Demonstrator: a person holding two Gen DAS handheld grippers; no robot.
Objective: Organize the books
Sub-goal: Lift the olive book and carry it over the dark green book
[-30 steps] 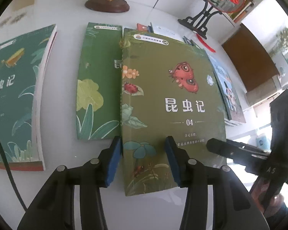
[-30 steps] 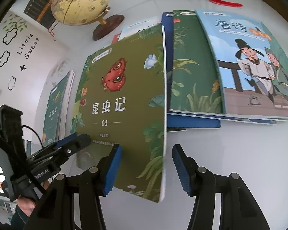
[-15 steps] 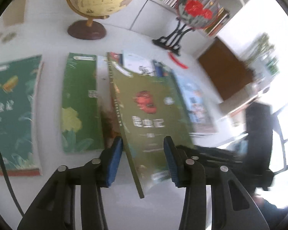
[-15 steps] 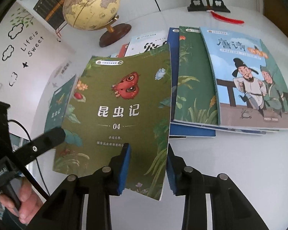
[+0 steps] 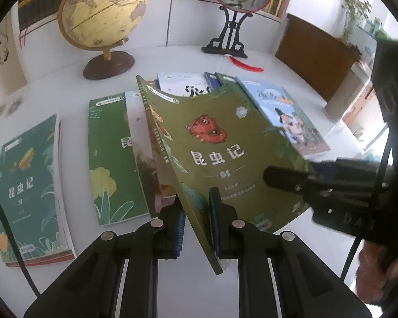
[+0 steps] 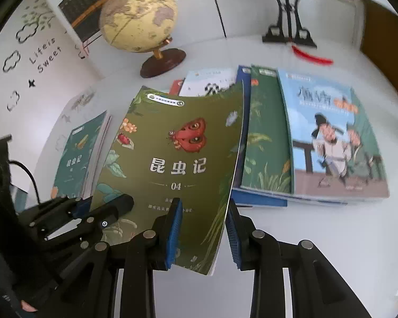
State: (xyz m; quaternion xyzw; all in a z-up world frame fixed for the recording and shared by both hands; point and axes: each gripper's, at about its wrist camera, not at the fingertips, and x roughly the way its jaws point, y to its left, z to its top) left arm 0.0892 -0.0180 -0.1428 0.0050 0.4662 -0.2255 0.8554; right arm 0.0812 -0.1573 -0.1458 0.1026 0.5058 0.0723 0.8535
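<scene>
Two tools share one olive book: left tool has just closed onto its spine corner, right tool clamps the page edge, lifting it off the table; raising both evenly should prevent the cover buckling

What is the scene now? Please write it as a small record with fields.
held book: olive book, its near end lifted off the table, bowed
left gripper: jaws have just been closing, shut on its spine edge
right gripper: shut on its open edge
flat at left: two green books
flat at right: overlapping books, blue book on top
behind: globe
</scene>
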